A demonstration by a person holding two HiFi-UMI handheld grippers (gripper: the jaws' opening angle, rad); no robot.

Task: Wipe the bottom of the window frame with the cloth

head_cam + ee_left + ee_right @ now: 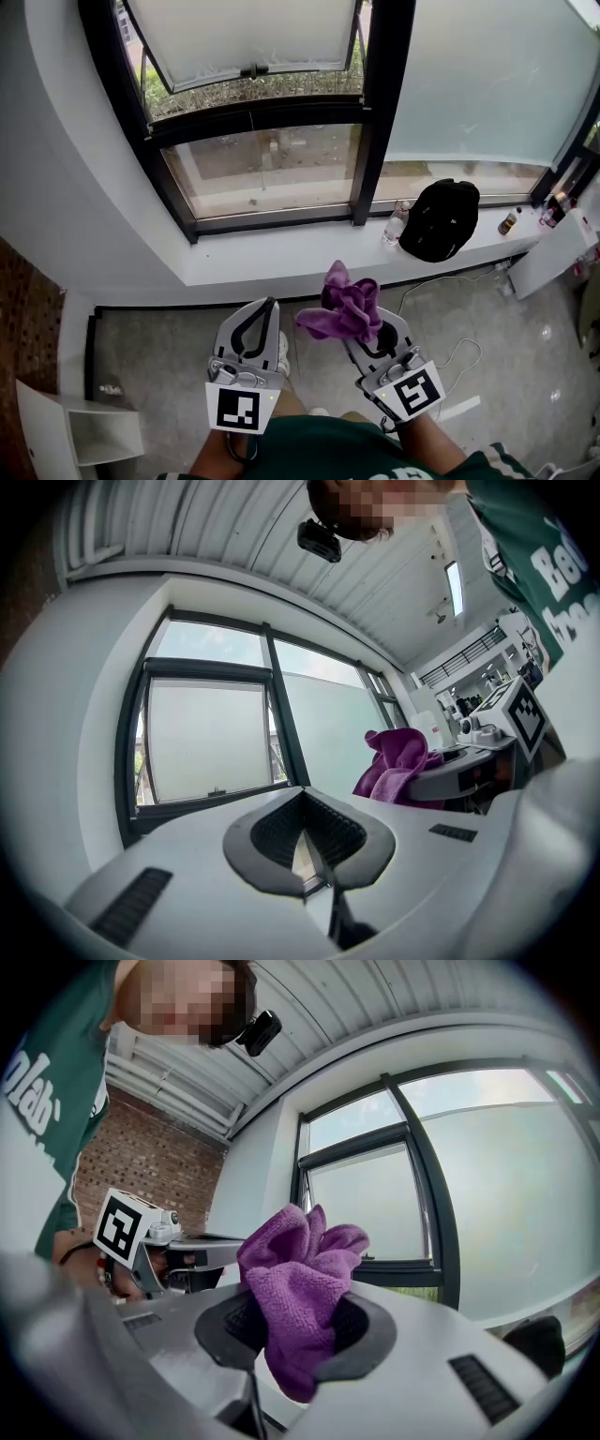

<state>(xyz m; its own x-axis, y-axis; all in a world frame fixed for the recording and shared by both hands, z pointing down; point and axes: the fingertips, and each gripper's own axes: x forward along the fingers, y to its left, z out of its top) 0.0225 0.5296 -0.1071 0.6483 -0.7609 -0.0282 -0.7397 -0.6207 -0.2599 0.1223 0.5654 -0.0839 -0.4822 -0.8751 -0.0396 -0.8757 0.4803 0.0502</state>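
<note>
A crumpled purple cloth (345, 306) sticks up from my right gripper (370, 330), whose jaws are shut on it; in the right gripper view the cloth (298, 1283) fills the gap between the pads. My left gripper (268, 307) is held beside it, shut with nothing in it, its jaws meeting at the tip (302, 796). Both are held low, short of the white sill (281, 259). The dark window frame (272, 220) runs along the sill's far side, its bottom rail just above the ledge.
A black cap (439, 218) and a clear plastic bottle (396, 223) sit on the sill to the right, with small bottles (509, 221) further right. A white cable (450, 356) lies on the grey floor. A white box (80, 429) stands at the lower left.
</note>
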